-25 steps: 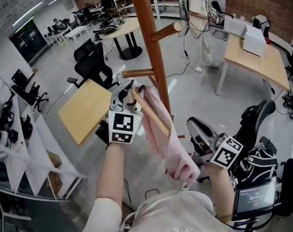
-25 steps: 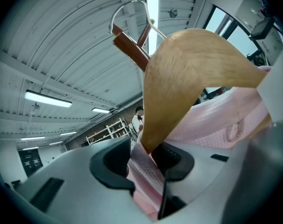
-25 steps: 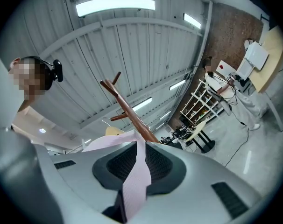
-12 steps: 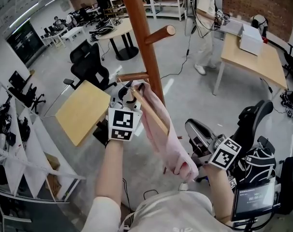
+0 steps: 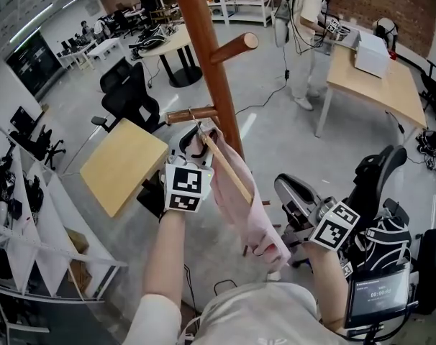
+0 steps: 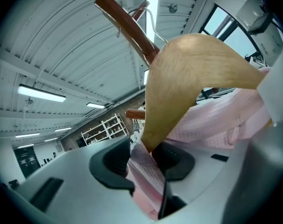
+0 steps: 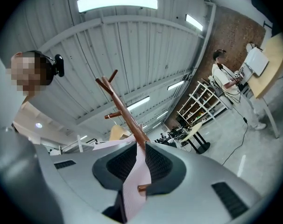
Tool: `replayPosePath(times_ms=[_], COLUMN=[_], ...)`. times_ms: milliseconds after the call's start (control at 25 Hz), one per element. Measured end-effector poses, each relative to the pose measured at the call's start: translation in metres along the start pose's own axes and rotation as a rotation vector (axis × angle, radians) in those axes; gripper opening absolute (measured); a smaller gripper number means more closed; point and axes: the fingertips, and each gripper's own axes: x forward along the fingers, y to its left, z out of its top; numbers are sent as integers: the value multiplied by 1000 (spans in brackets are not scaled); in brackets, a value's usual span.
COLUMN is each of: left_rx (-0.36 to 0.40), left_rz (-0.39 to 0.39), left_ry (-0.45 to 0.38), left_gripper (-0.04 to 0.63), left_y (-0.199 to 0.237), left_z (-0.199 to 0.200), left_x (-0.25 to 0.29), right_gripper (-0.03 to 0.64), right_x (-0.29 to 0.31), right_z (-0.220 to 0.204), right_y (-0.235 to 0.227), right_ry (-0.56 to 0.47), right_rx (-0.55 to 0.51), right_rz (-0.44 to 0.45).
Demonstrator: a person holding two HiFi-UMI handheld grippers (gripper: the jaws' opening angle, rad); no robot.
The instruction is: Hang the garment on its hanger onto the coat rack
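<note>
Pink garment (image 5: 241, 210) is draped over a wooden hanger (image 5: 226, 169). The hanger is tilted, high end at 11 o'clock, low end at 5. Both lie against the coat rack (image 5: 203, 42) pole, just under its lower peg (image 5: 193, 113), which points to 9 o'clock. The wire hook (image 6: 156, 26) is up at that peg; cannot tell whether it is over it.

Left gripper (image 5: 194, 144) is clamped, jaws partway closed, on the hanger's upper tip, with cloth pinched in alongside. Right gripper (image 5: 281, 244) has its jaws tight on the garment's lower edge, at 5 o'clock.

Risks, as judged:
- Letting go before the hook seats drops the hanger.
- The peg looks short and near level, so the hook may slide off its end.
- The steep tilt could let the cloth slip down the hanger.
- A pull from the right gripper would twist the hook away.

Room: open floor at 1 to 2 o'clock. Bench (image 5: 123, 165) is near at 9 o'clock, office chair (image 5: 380, 182) at 3, upper peg (image 5: 232, 47) at 12.
</note>
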Motion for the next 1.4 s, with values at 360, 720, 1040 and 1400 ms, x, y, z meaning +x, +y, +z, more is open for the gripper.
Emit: replayPosePath(times_ms=[360,720,1040,1400], left_rx=[-15,-92,-123,-226], left_rz=[-40,-9,56,-21], left_ry=[20,-71,-94,-142], left_gripper=[143,143,152,272], left_y=[-18,-20,-11,-11], left_z=[-16,-16,-19,-16], left_x=[15,12,-16,-31], right_gripper=[64,64,64,64], right_x=[9,-6,-17,-26], right_z=[-2,-13,-15,-19], right_y=[-2,-15,-12,-6], right_ry=[25,31,17,2], right_rx=[-47,-45,-70,-58], right_rz=[-19,-83,-121,-113])
